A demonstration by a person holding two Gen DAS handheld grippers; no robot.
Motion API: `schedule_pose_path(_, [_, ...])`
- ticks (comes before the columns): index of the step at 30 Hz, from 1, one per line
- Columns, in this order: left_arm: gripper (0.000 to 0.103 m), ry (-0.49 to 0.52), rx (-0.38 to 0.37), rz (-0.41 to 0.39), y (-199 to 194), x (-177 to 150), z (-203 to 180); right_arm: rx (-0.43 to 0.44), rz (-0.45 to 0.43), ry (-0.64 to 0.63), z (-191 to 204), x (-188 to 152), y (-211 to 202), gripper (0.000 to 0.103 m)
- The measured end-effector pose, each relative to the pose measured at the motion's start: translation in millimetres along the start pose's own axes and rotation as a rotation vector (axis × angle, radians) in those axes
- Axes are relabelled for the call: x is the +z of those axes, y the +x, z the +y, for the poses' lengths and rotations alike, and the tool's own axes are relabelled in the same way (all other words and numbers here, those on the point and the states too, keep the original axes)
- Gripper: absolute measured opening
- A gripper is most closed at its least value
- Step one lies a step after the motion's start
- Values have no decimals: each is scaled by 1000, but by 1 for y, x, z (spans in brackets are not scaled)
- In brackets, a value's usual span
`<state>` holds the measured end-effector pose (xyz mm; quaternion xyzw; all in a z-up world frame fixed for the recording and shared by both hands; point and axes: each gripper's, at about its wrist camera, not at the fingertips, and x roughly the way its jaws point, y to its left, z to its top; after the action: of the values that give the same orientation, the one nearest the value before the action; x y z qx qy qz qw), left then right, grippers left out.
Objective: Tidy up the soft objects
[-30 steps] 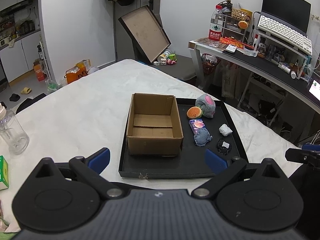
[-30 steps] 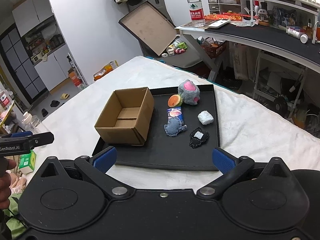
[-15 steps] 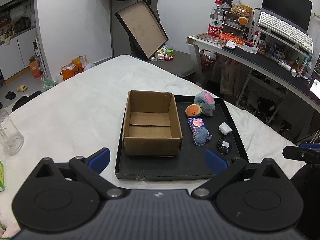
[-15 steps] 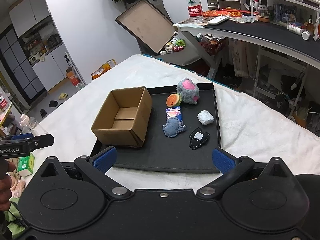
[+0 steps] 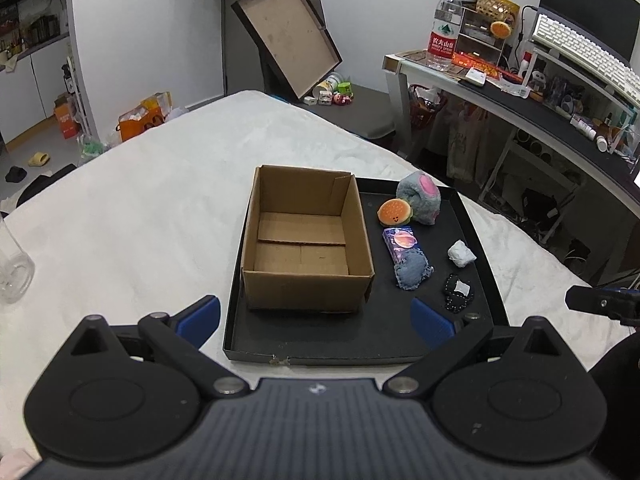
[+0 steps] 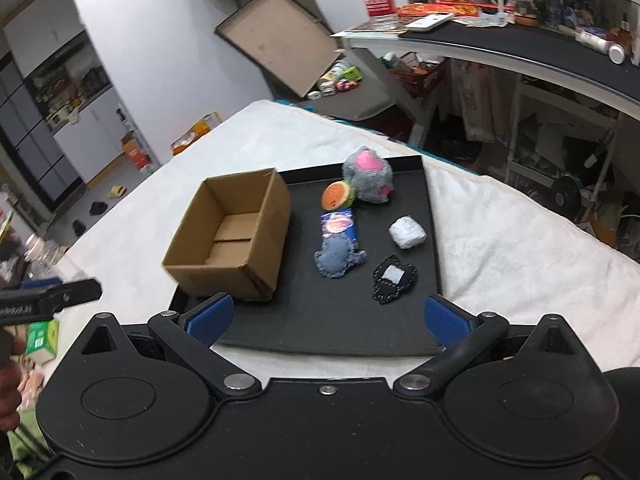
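Note:
An empty open cardboard box (image 5: 306,240) (image 6: 236,236) stands on the left of a black tray (image 5: 360,344) (image 6: 332,332). To its right on the tray lie a grey-pink plush (image 5: 420,198) (image 6: 368,176), an orange burger plush (image 5: 395,212) (image 6: 338,196), a purple packet (image 5: 400,242) (image 6: 339,226), a blue denim piece (image 5: 414,270) (image 6: 338,256), a white wad (image 5: 461,254) (image 6: 407,232) and a black beaded patch (image 5: 458,292) (image 6: 394,278). My left gripper (image 5: 316,320) and right gripper (image 6: 326,318) are both open and empty, hovering before the tray's near edge.
The tray sits on a white cloth-covered table (image 5: 140,220). A clear jar (image 5: 14,272) stands at the table's left. A green carton (image 6: 40,340) lies at the left. A cluttered desk (image 5: 540,100) stands at the right, behind the table.
Both grippers have moved closer to the tray and box; the right wrist view now tilts a little. Both stay open and empty. Nothing on the tray has moved.

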<state>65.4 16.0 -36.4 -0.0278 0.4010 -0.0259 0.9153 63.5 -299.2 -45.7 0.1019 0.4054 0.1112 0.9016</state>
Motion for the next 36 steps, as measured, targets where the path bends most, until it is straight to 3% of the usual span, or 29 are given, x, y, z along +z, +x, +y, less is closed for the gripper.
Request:
schedule_pose_path(20, [98,-41,24,62,63,16,14,-16,45,57,-25,20,65,102])
schedule_pose_path(29, [86,-69,37,62,88,24,24,-9,85,106,-37,23,99,98])
schedule_pose_path(34, [70,-98,50,79,105,28,35,5,100,146,-45,21,119,92])
schedule_pose_path(36, [68,-100,56,94,113,29,40,13,103,162,-48,19,127,92])
